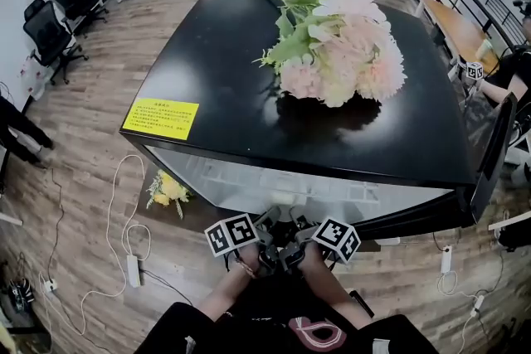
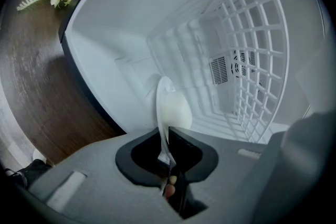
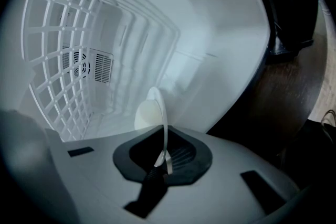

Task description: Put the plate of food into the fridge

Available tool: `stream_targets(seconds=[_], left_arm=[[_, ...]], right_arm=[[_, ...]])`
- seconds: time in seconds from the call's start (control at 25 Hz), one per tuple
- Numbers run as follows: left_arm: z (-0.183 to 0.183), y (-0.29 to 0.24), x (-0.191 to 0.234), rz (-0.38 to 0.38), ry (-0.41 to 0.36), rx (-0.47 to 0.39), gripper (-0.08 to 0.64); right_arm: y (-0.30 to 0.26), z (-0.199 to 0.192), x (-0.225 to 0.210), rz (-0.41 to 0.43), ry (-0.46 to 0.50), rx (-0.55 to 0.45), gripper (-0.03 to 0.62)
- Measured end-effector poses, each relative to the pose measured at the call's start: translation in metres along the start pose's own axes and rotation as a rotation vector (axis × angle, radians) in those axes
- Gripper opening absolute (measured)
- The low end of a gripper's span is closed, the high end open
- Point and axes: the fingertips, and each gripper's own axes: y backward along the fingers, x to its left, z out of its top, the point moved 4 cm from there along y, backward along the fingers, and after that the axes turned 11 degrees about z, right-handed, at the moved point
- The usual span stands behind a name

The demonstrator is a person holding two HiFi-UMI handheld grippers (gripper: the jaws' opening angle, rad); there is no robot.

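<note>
While the thin white round plate (image 2: 170, 107) hangs inside the white-walled fridge (image 2: 105, 60), rim pinched in the nearly closed left gripper (image 2: 167, 139) and right gripper (image 3: 164, 147), keep both ends level. Set it down before loosening either grip.

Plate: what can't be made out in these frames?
- Food: both gripper views see the plate edge-on, so its face is hidden.
- Head view: the plate is covered by the fridge's black top, the left gripper and the right gripper.
- What lies under the plate: blocked by each gripper's body in both gripper views.
- Tan bit low between the left jaws: too blurred to name.
</note>
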Motion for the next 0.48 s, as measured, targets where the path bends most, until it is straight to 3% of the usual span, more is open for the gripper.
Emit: stream_targets(seconds=[0.48], left_arm=[[0.006,-0.012,0.001,0.003,-0.010,0.016,0.044]], right_arm=[[-0.008,0.007,-0.005,-0.008,-0.015,-0.015,0.026]])
